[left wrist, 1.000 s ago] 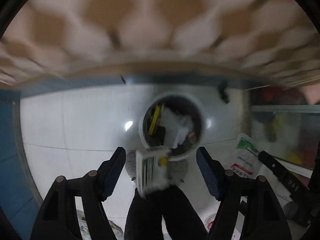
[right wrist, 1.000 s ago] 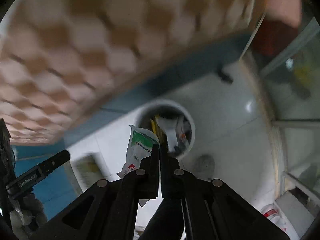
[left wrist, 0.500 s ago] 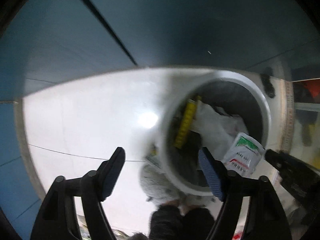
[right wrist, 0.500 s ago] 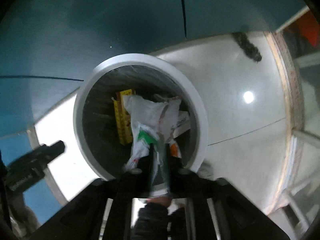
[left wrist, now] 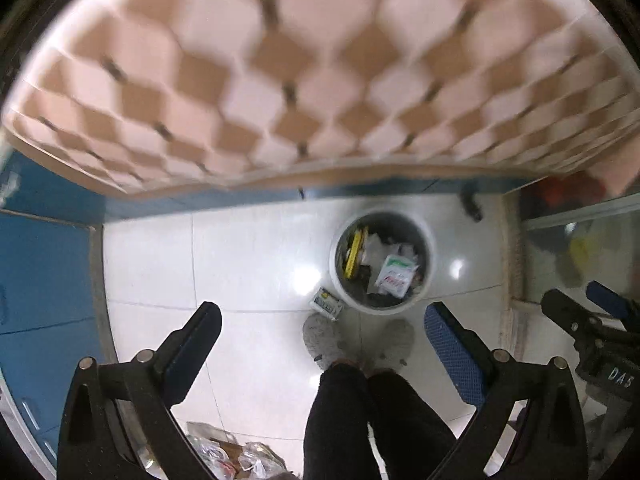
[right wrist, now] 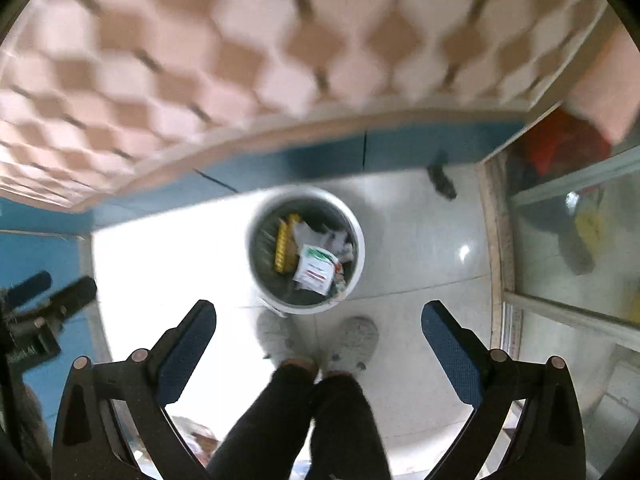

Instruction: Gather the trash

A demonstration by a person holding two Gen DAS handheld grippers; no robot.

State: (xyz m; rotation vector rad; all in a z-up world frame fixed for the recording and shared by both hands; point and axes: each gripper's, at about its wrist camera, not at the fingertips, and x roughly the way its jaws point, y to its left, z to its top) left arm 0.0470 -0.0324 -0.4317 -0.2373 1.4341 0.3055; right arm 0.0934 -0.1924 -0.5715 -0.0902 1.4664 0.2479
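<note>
We've got our left gripper (left wrist: pixel 322 320) spread wide with nothing in it, up above the round white trash bin (left wrist: pixel 427 240) on the pale tiled floor (left wrist: pixel 240 248). A small green-and-white carton (left wrist: pixel 327 301) lies on the floor right against the bin's left side, and a white packet with green and red print (left wrist: pixel 394 275) sits inside on the other rubbish. Our right gripper (right wrist: pixel 319 312) is also wide and empty, over the same bin (right wrist: pixel 360 240), the packet (right wrist: pixel 315 269) showing inside.

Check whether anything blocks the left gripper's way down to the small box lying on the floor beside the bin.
Nothing visible does. The small box lies on bare floor against the bin, outside its rim, just ahead of the person's slippers. The left gripper is open and empty above it, with only air between.
</note>
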